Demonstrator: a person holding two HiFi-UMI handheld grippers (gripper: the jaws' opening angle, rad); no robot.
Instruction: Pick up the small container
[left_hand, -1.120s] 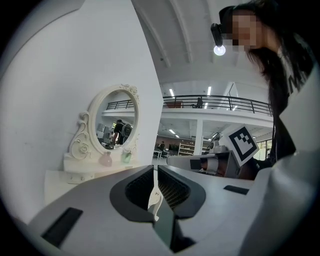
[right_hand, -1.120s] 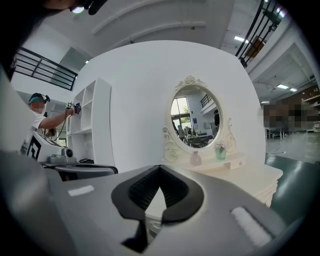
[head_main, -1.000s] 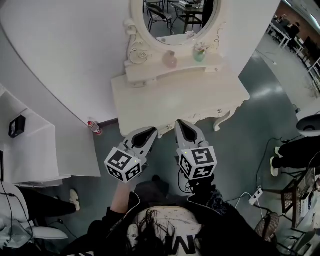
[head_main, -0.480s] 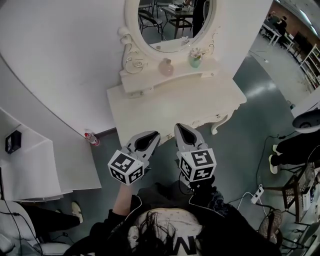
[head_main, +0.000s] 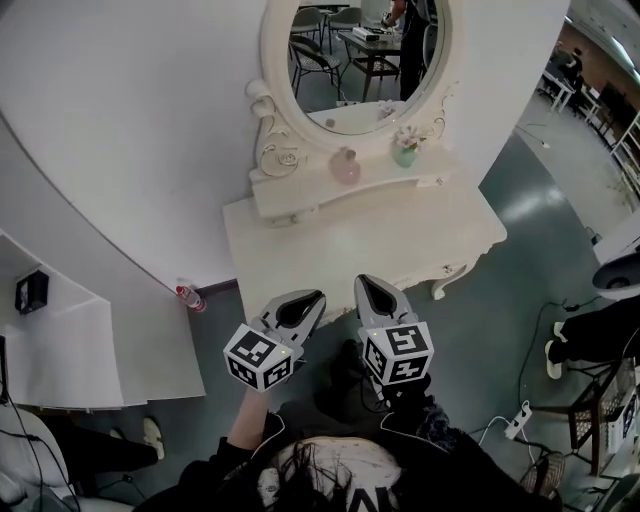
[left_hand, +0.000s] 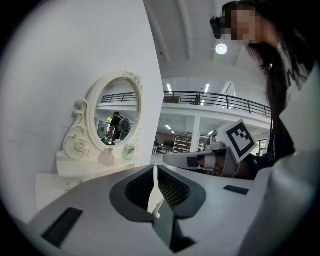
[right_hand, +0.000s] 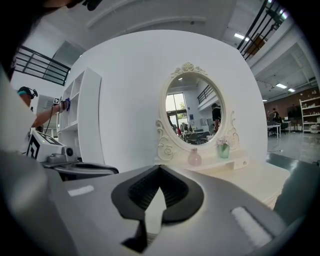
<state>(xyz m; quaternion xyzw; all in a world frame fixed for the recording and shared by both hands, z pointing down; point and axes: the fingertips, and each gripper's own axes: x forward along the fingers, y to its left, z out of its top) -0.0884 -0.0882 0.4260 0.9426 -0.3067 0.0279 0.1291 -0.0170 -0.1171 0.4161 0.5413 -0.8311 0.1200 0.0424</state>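
Observation:
A small pink round container (head_main: 345, 167) stands on the raised shelf of a white dressing table (head_main: 300, 255), under its oval mirror. Beside it is a small green vase (head_main: 405, 153) with flowers. My left gripper (head_main: 310, 298) and right gripper (head_main: 366, 284) hover side by side at the table's front edge, well short of the shelf. Both are shut with nothing in them. The left gripper view shows the pink container (left_hand: 106, 157) and the vase (left_hand: 129, 153) far ahead. In the right gripper view, the container (right_hand: 194, 158) and the vase (right_hand: 223, 149) are likewise far ahead.
A curved white wall (head_main: 130, 150) backs the table. A red-capped bottle (head_main: 189, 297) stands on the floor by the table's left corner, next to a white shelf unit (head_main: 70, 345). Someone's feet (head_main: 555, 345) and a power strip (head_main: 518, 420) are at the right.
Both grippers sit a little lower in the head view, still shut and side by side at the table's front edge. More of the mirror shows now.

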